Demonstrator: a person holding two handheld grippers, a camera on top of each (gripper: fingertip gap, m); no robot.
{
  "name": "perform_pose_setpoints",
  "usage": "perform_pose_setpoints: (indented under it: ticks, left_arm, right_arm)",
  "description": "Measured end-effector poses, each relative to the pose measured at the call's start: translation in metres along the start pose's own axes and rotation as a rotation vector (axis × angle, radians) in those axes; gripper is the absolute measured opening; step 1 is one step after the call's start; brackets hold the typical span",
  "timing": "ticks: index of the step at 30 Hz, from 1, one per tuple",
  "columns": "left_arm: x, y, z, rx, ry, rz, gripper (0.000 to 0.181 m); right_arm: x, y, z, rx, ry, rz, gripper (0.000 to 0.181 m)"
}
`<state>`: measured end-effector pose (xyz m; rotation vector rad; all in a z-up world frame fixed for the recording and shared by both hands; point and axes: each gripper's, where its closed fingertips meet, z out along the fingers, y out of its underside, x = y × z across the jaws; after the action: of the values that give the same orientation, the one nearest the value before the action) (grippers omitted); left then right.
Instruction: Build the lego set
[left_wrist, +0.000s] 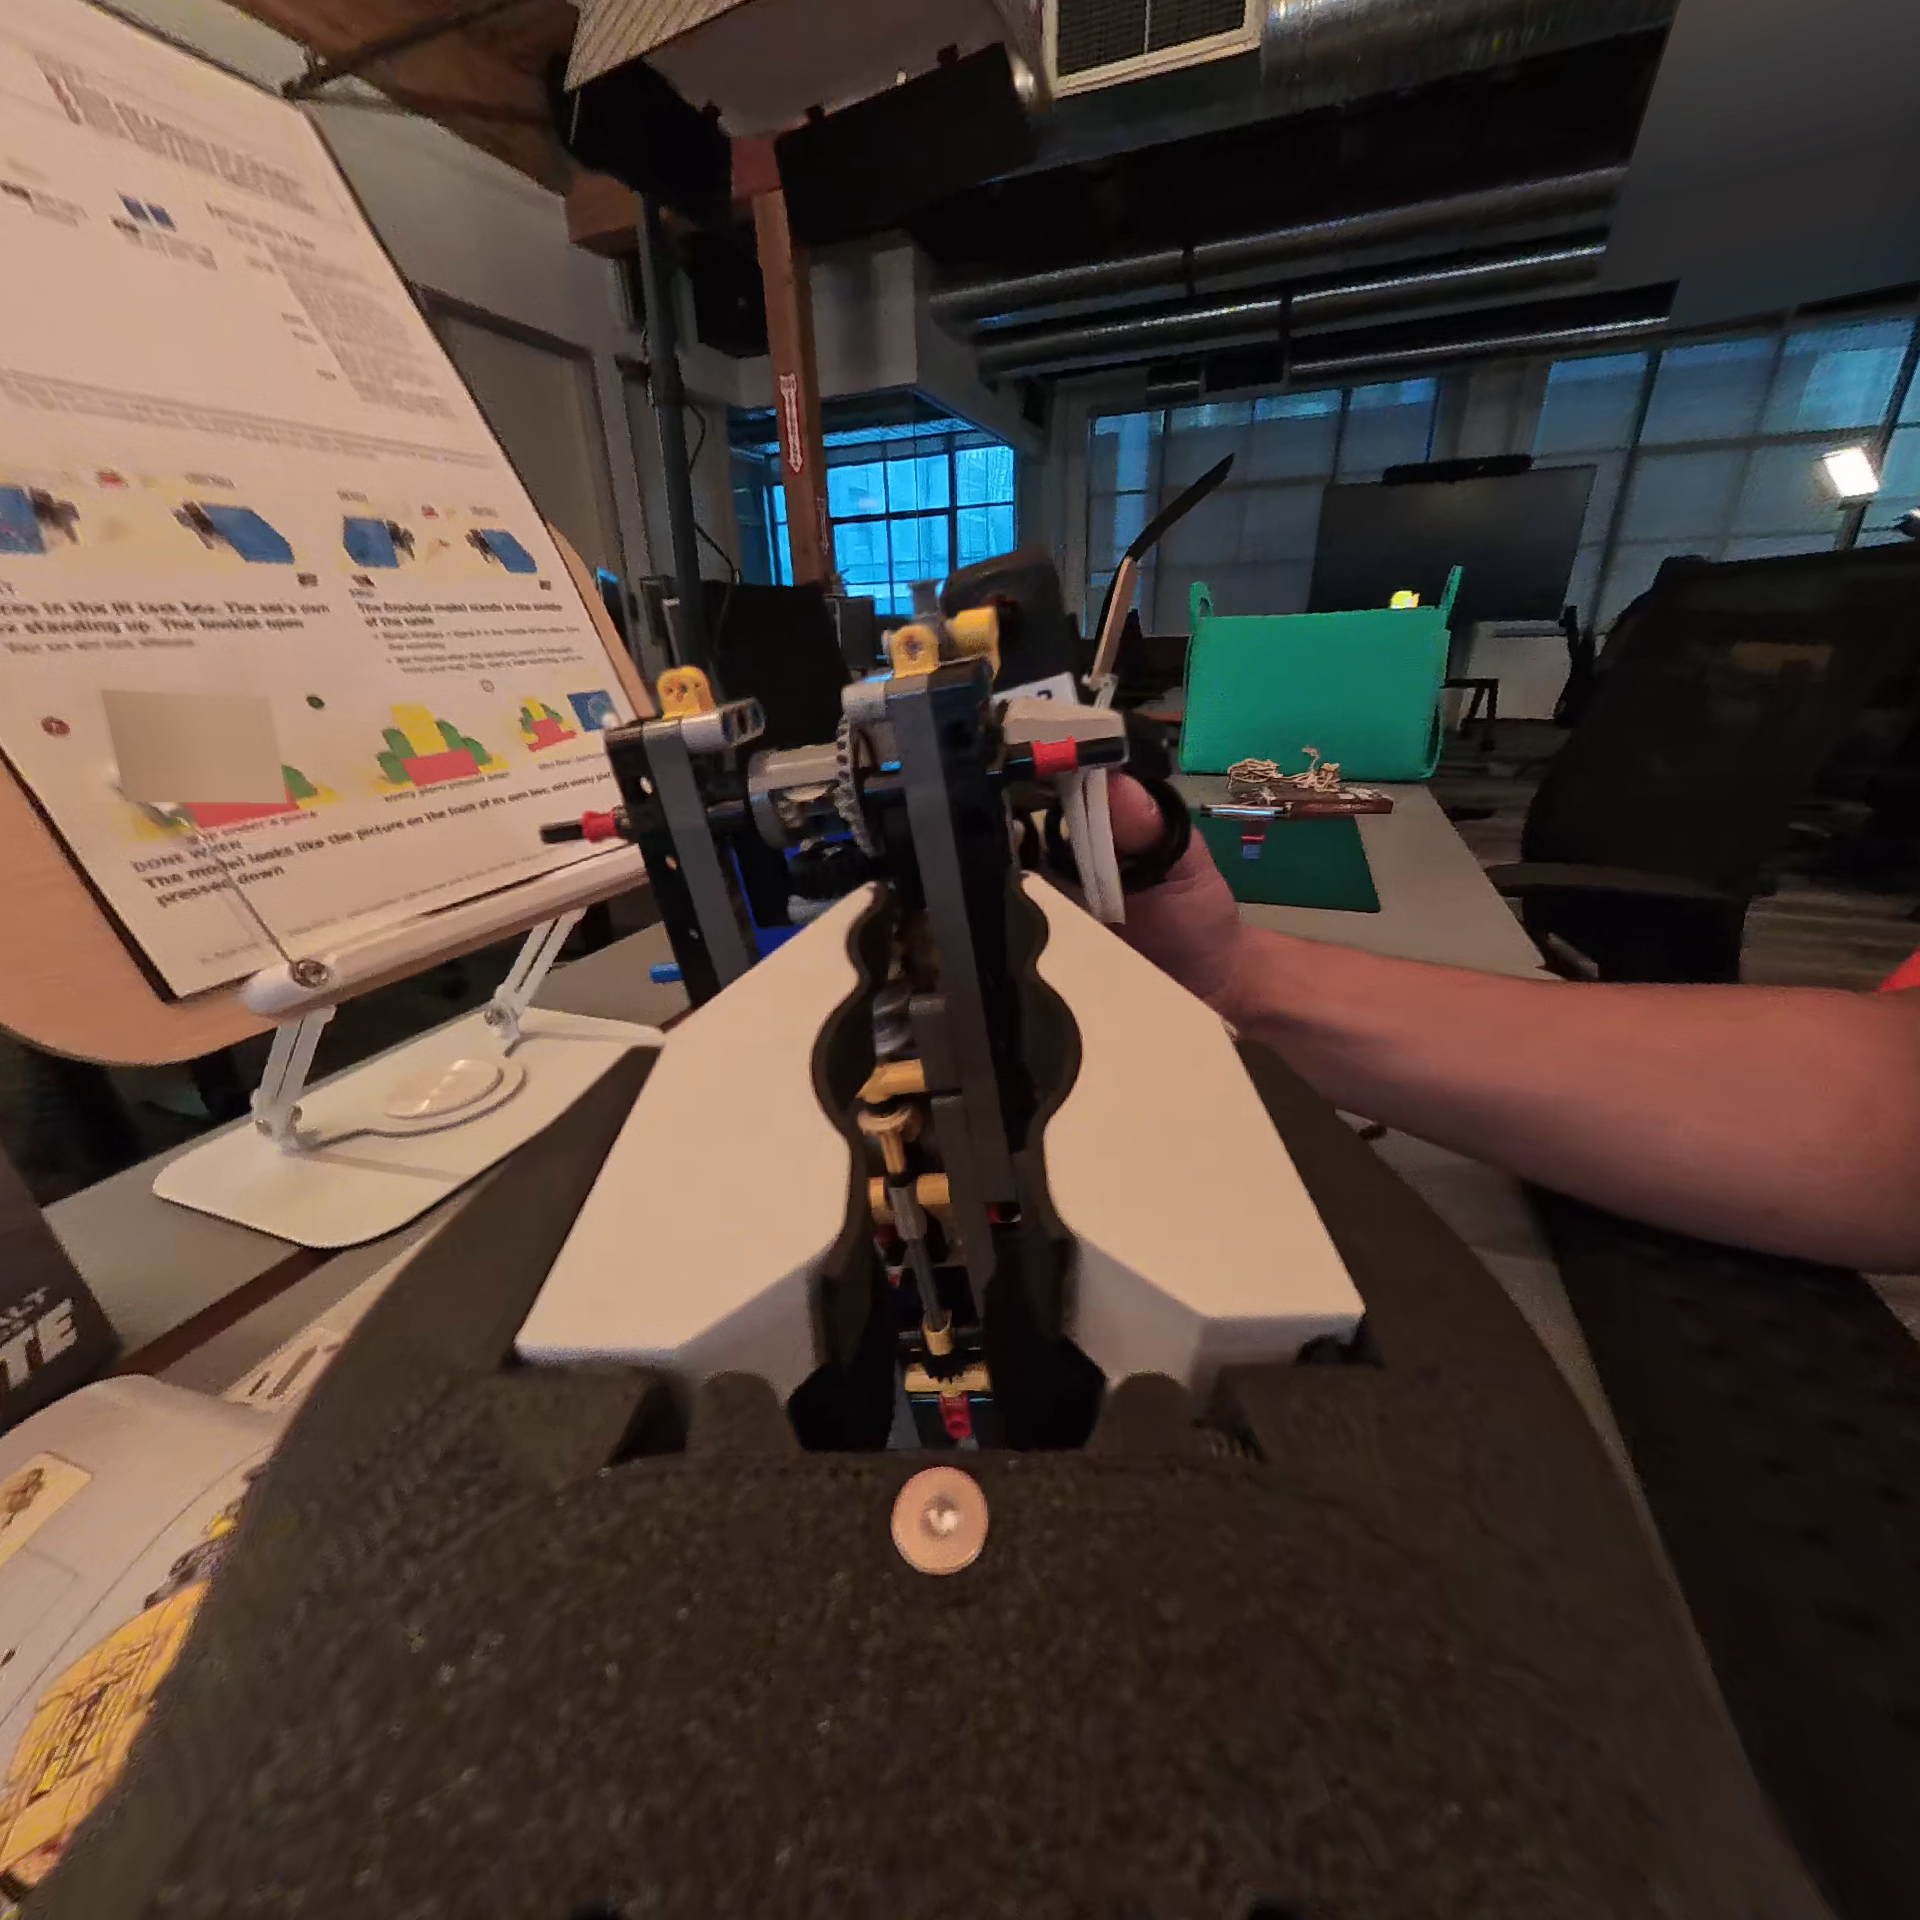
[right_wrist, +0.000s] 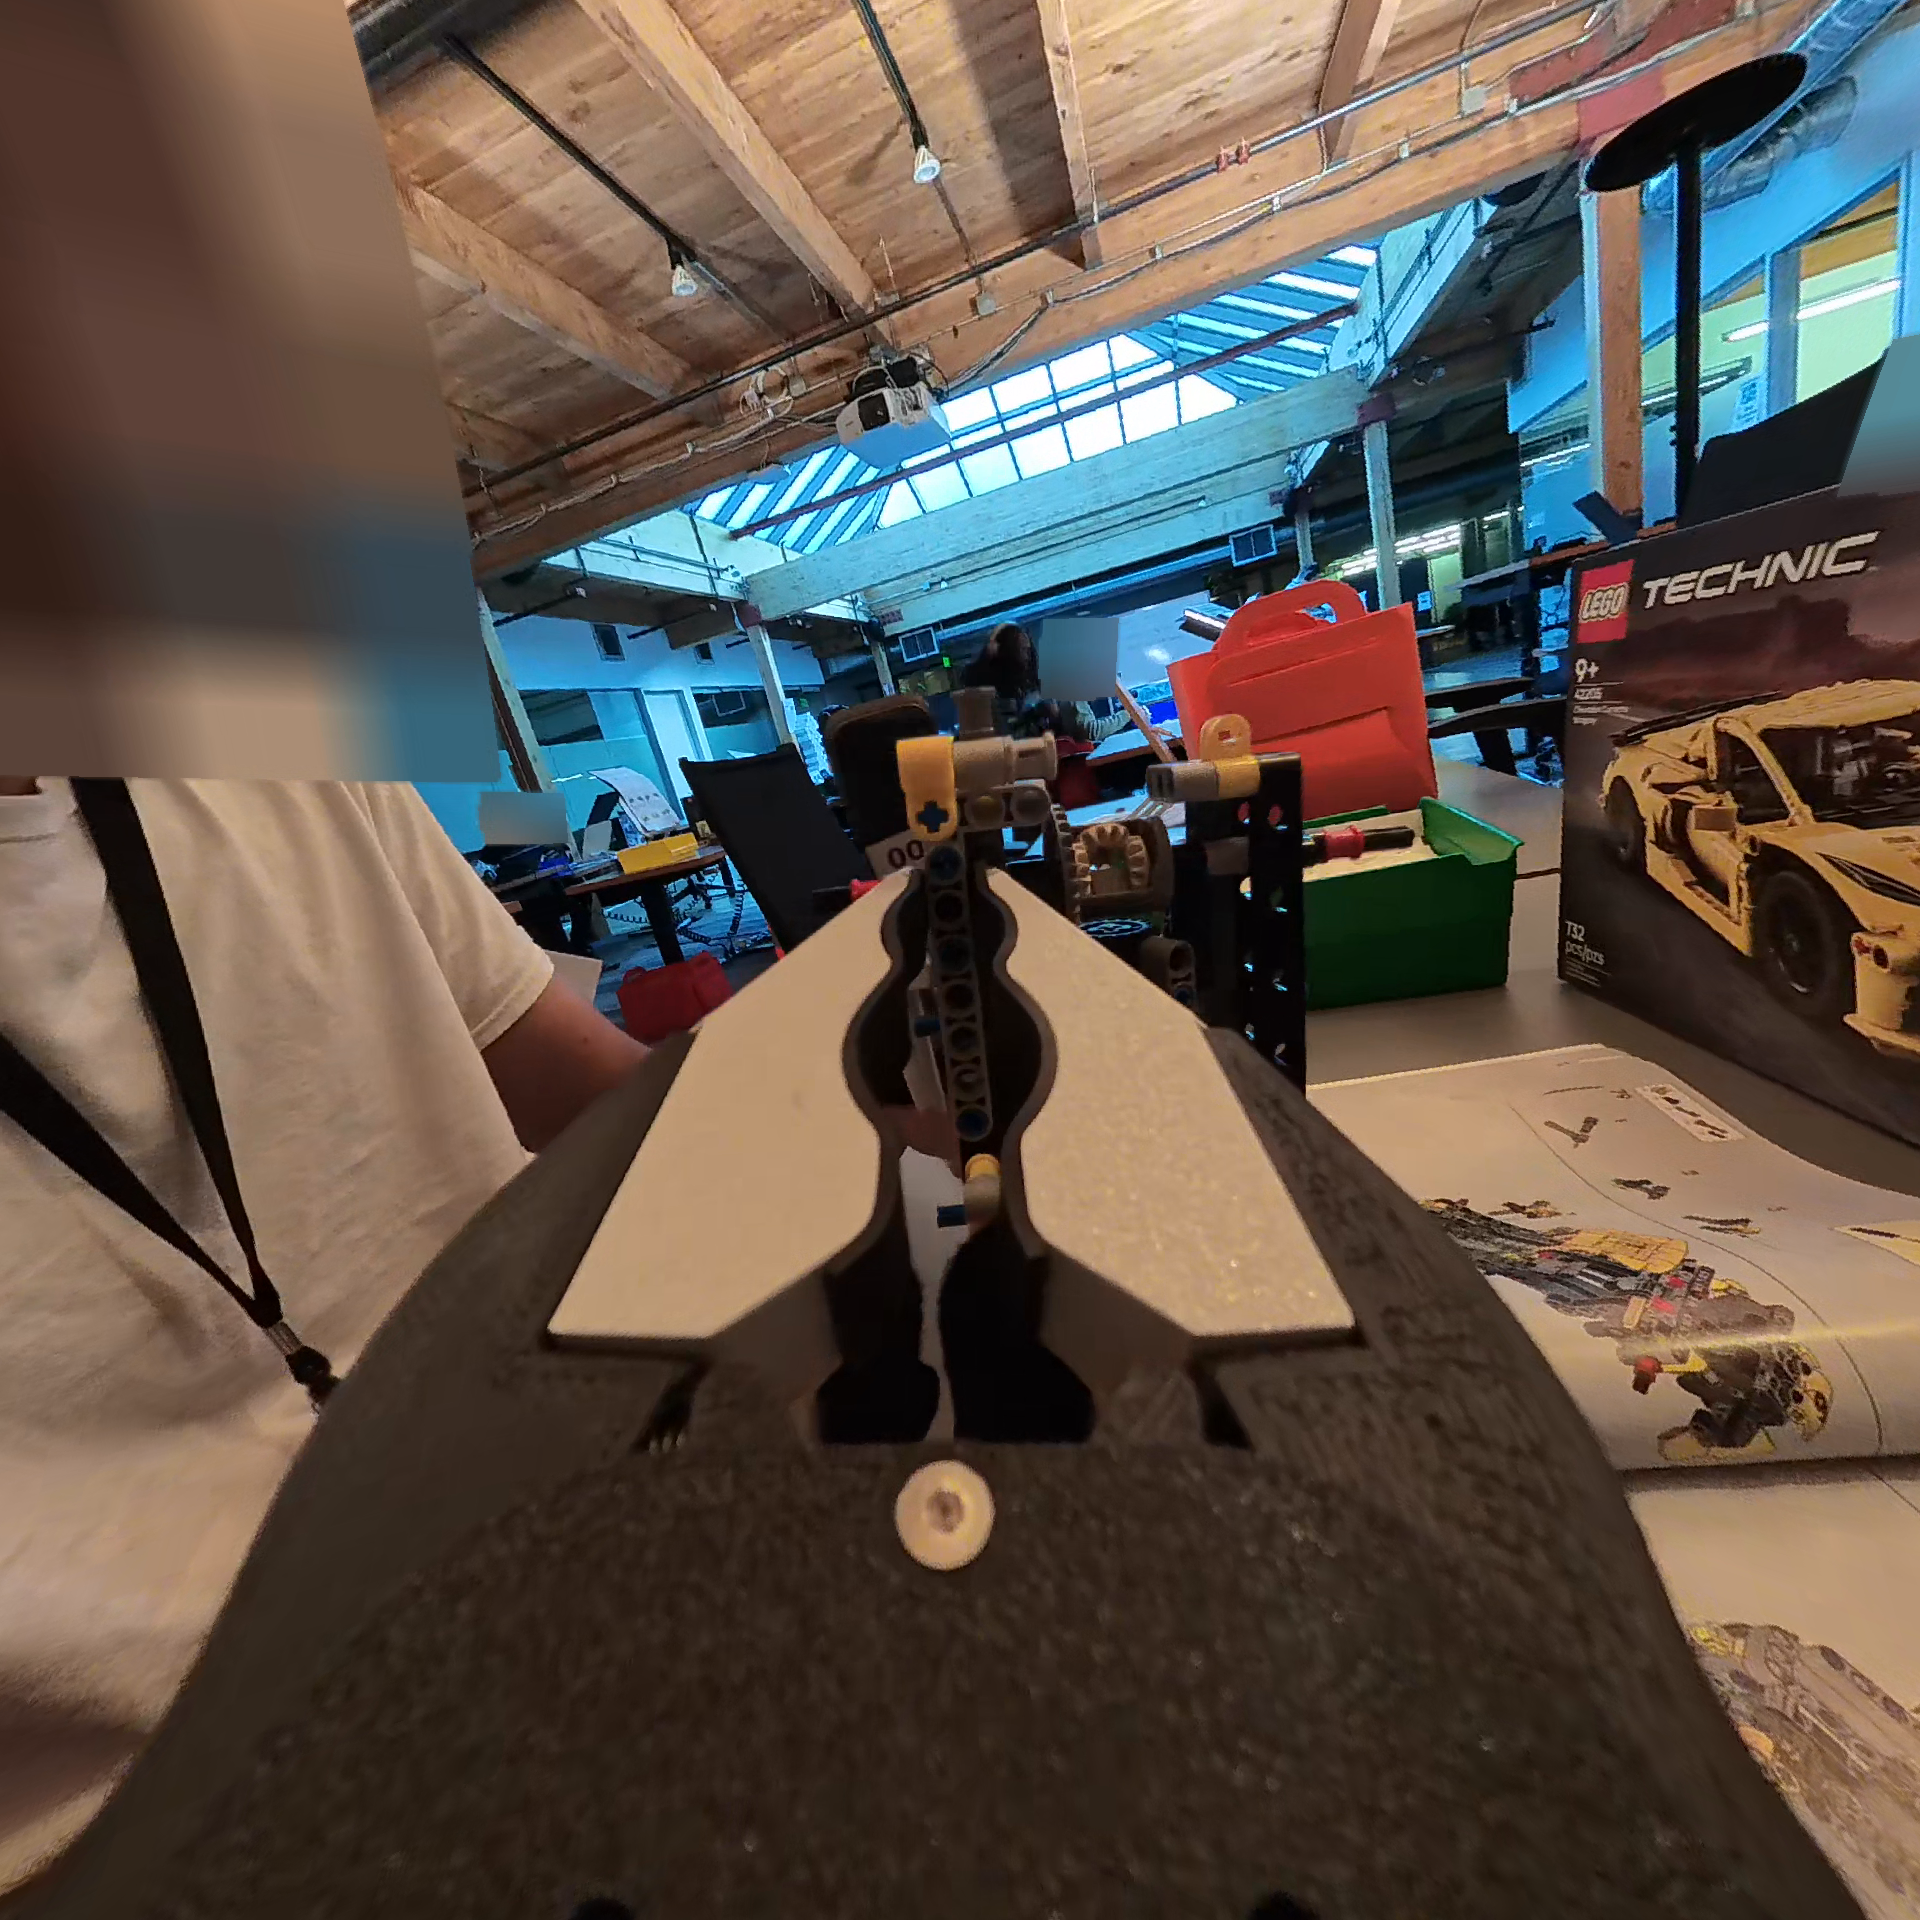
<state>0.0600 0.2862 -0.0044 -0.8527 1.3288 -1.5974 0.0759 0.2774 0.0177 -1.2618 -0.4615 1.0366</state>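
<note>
The lego model (left_wrist: 935, 769) is a frame of dark grey and black beams with gears, grey connectors, yellow connectors on top and red-tipped axles. My left gripper (left_wrist: 951, 899) is shut on one upright dark grey beam of it, white fingers (left_wrist: 727, 1143) on either side. A hand (left_wrist: 1174, 873) reaches in from the right and touches the model's right side. In the right wrist view my right gripper (right_wrist: 954, 883) is shut on an upright grey beam (right_wrist: 961, 987) of the model, with a gear (right_wrist: 1112, 862) and a black beam (right_wrist: 1268, 894) to its right.
An instruction sheet on a white stand (left_wrist: 260, 520) stands close on the left. A green bag (left_wrist: 1314, 691) sits at the back. The lego box (right_wrist: 1745, 779), an open booklet (right_wrist: 1610, 1247), a green tray (right_wrist: 1403, 914) and a red case (right_wrist: 1299, 686) lie right. A person's torso (right_wrist: 260, 1039) is left. Only a small space, under 4 cm, lies between the two pairs of fingers.
</note>
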Motion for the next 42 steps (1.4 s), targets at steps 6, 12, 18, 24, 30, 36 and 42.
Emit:
perform_pose_setpoints:
  ticks: [6, 12, 18, 24, 30, 36, 42]
  left_arm:
    - [0.008, -0.004, 0.004, -0.002, 0.049, -0.066, 0.024]
    - [0.004, -0.005, 0.004, 0.000, 0.041, -0.090, 0.017]
    - [0.004, -0.007, -0.002, -0.020, 0.078, -0.122, 0.016]
    - [0.004, -0.010, -0.010, -0.035, 0.121, -0.113, 0.016]
    - [0.006, -0.010, -0.008, -0.035, 0.132, -0.125, 0.016]
    - [0.003, -0.010, -0.011, -0.027, 0.124, -0.135, 0.016]
    - [0.006, -0.010, -0.010, -0.045, 0.136, -0.128, 0.016]
  right_arm:
    - [-0.003, 0.003, 0.005, -0.025, -0.003, -0.006, 0.007]
    - [-0.002, 0.004, 0.008, -0.030, 0.013, -0.001, 0.007]
    - [-0.004, 0.006, 0.015, -0.062, 0.047, 0.007, 0.007]
    - [-0.008, -0.007, 0.016, -0.069, 0.121, -0.063, 0.023]
    - [-0.005, -0.010, 0.009, -0.067, 0.145, -0.068, 0.013]
    - [-0.006, -0.013, 0.004, -0.055, 0.146, -0.074, 0.006]
    - [-0.009, -0.010, 0.009, -0.073, 0.131, -0.071, 0.006]
